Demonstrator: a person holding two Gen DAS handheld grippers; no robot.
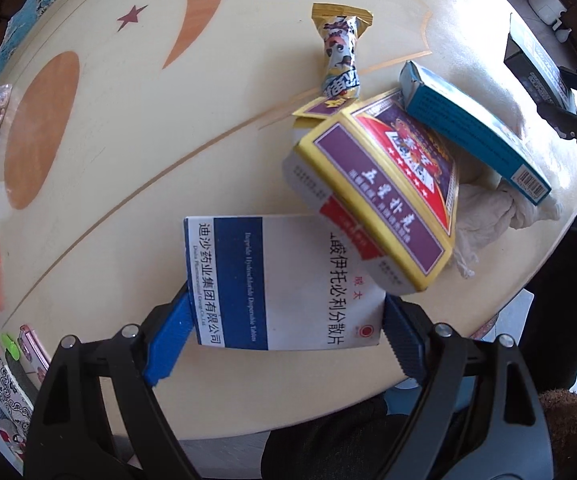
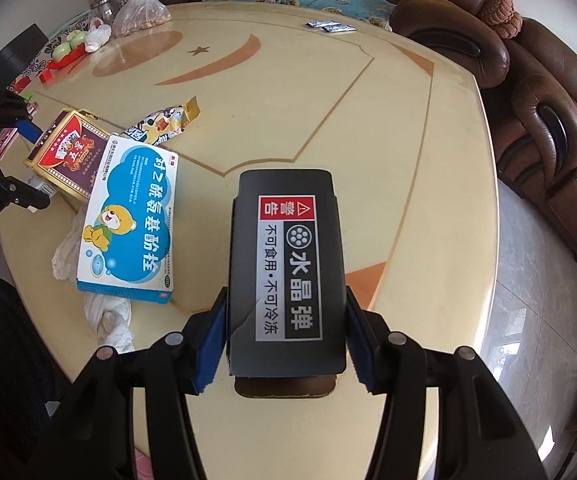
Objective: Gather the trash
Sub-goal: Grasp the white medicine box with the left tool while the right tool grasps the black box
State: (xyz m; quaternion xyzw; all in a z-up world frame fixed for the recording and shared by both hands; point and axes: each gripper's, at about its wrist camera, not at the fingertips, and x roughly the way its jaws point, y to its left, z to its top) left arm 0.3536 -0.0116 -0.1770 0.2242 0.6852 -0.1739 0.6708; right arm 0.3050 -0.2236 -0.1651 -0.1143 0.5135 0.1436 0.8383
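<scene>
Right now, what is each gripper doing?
Left gripper: closed on the white and blue medicine box.
Right gripper: closed on the black box.

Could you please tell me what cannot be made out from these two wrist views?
- Left wrist view: the white-and-blue medicine box has its far corner hidden under the purple-and-gold card box.
- Right wrist view: the crumpled tissue is partly covered by the blue bear box.
- No trash bin appears in either view.
</scene>
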